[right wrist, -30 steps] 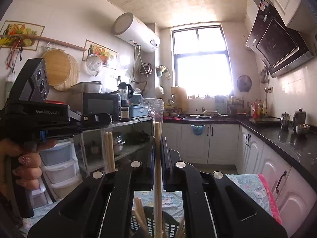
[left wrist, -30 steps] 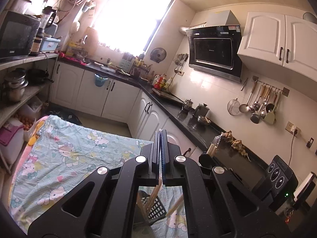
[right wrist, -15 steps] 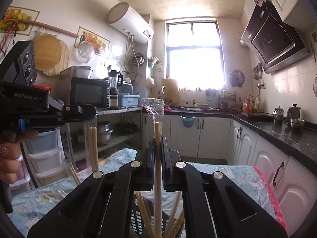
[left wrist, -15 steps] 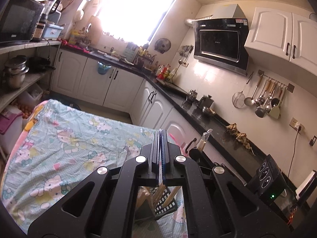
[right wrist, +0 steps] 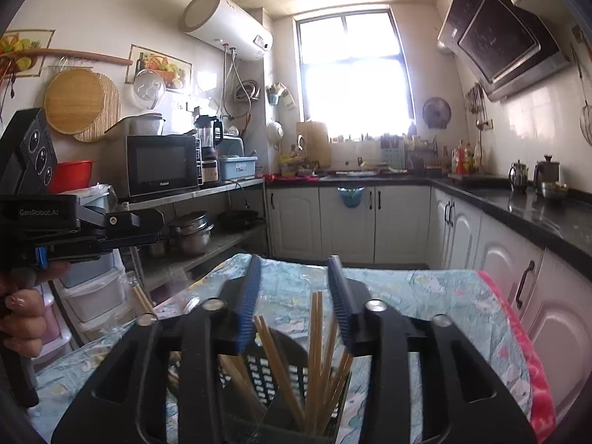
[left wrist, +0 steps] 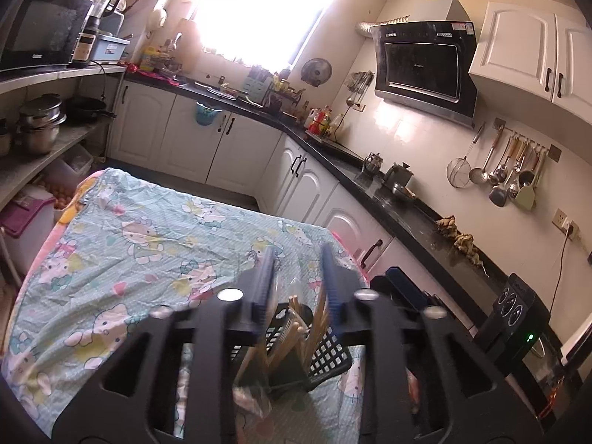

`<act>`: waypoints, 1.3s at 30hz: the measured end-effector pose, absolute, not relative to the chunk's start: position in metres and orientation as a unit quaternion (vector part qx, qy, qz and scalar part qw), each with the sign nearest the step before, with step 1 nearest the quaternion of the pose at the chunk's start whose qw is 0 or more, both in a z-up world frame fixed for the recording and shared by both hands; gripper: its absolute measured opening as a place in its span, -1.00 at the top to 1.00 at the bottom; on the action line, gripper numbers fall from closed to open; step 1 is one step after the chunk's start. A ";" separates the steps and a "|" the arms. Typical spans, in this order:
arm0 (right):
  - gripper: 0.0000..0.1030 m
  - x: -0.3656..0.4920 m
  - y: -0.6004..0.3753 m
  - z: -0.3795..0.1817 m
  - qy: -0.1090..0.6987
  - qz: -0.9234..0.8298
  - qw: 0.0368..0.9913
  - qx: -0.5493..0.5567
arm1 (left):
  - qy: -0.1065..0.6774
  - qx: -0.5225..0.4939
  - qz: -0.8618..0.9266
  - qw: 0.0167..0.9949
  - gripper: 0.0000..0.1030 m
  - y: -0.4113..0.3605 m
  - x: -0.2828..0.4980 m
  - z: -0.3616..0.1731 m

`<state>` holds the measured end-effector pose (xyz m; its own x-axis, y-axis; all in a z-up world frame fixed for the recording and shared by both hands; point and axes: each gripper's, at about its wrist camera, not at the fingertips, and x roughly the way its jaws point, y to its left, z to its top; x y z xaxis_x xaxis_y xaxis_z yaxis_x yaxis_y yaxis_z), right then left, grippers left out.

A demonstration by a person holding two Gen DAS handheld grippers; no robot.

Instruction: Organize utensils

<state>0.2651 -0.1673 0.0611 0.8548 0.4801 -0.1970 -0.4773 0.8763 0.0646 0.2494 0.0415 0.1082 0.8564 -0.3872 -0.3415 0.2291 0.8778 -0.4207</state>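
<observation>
A black perforated utensil holder [left wrist: 325,355] stands on the cartoon-print tablecloth [left wrist: 148,244], with several wooden chopsticks [left wrist: 296,314] leaning in it. My left gripper [left wrist: 298,281] hangs just above it, its jaws opening, and the pads touch no chopstick. A blurred clear wrapper [left wrist: 251,392] sits low between the fingers. In the right wrist view my right gripper [right wrist: 294,303] is also above the holder [right wrist: 266,370], its jaws opening. The chopsticks [right wrist: 314,336] stand loose between the pads. At the left a hand holds the left gripper [right wrist: 111,222], with wrapped chopsticks [right wrist: 140,298] below it.
White cabinets under a black counter [left wrist: 388,199] run along the right and the far wall. Open shelves [right wrist: 207,192] with a microwave and pots stand on the left. The tablecloth [right wrist: 425,296] stretches away beyond the holder, with a pink edge at the right.
Both grippers came down toward the holder and went from shut on chopsticks to open. The chopsticks they held now stand loose in or by the holder.
</observation>
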 end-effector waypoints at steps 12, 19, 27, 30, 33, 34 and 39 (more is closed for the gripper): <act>-0.34 0.228 -0.183 0.073 0.145 0.271 0.951 0.032 | 0.201 -0.169 -0.141 0.955 -0.41 0.047 0.208 0.115; -0.53 0.203 -0.187 0.077 0.156 0.264 0.952 0.026 | 0.202 -0.162 -0.129 0.957 -0.79 0.047 0.182 0.113; -0.76 0.171 -0.192 0.078 0.155 0.254 0.955 0.013 | 0.213 -0.151 -0.114 0.959 -0.79 0.044 0.152 0.101; -0.82 0.160 -0.192 0.074 0.160 0.252 0.955 0.007 | 0.218 -0.143 -0.105 0.960 -0.79 0.041 0.141 0.094; -0.85 0.152 -0.190 0.068 0.170 0.251 0.953 -0.002 | 0.228 -0.136 -0.102 0.959 -0.79 0.037 0.134 0.087; -0.86 0.149 -0.189 0.066 0.173 0.249 0.953 -0.005 | 0.231 -0.134 -0.102 0.958 -0.79 0.035 0.131 0.085; -0.87 0.136 -0.189 0.053 0.187 0.240 0.952 -0.022 | 0.247 -0.132 -0.095 0.955 -0.79 0.036 0.120 0.070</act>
